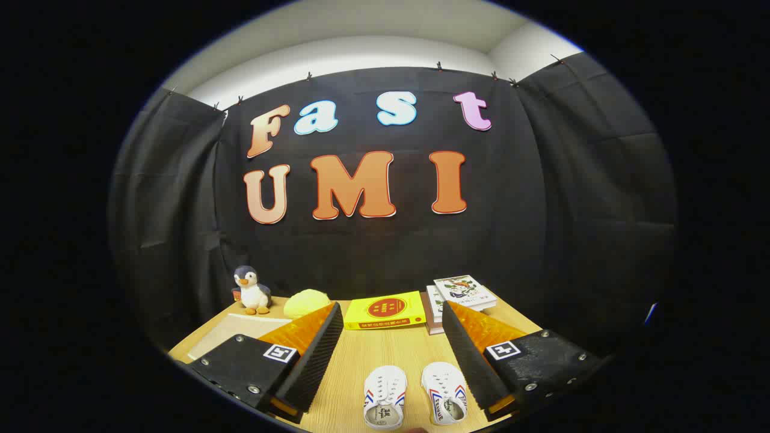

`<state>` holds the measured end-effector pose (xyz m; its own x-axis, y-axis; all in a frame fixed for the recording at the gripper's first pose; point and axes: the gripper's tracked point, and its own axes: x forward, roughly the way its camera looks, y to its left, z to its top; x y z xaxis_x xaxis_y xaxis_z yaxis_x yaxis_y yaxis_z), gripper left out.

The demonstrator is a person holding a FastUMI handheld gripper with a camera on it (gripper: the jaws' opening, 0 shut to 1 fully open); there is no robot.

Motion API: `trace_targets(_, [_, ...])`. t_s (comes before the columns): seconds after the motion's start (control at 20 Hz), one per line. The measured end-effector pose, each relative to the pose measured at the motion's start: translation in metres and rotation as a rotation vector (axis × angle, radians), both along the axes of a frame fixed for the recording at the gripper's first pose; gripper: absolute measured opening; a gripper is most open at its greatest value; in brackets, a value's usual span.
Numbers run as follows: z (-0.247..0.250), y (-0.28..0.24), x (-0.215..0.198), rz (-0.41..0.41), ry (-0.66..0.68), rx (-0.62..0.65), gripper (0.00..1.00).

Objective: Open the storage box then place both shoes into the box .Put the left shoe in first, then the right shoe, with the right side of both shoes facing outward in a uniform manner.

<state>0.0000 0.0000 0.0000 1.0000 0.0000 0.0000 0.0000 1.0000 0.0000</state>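
Two small white shoes with red and blue side stripes stand side by side on the wooden table, toes pointing away from me. The left shoe (384,396) lies between my fingers. The right shoe (444,400) sits close to the inner face of my right finger (466,355). My gripper (394,319) is open wide, held above the table, with nothing between its fingers. A pale flat box or lid (237,334) lies on the table behind my left finger (316,352), partly hidden by it.
A penguin plush (251,290) and a yellow soft lump (305,302) sit at the back left of the table (385,346). A yellow book (385,310) lies at the back centre, with a stack of books (460,297) to its right.
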Motion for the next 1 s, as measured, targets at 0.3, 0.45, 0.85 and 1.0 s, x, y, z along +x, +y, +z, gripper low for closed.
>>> trace_targets(0.3, [-0.016, 0.009, 0.005, 0.055, 0.058, -0.007, 0.99])
trace_targets(0.45, [-0.017, 0.01, 0.008, 0.073, 0.065, -0.01, 0.99])
trace_targets(0.85, [-0.023, 0.003, 0.012, 0.094, 0.082, 0.002, 0.98])
trace_targets(1.0, [-0.029, 0.004, 0.011, 0.112, 0.099, 0.009, 0.99])
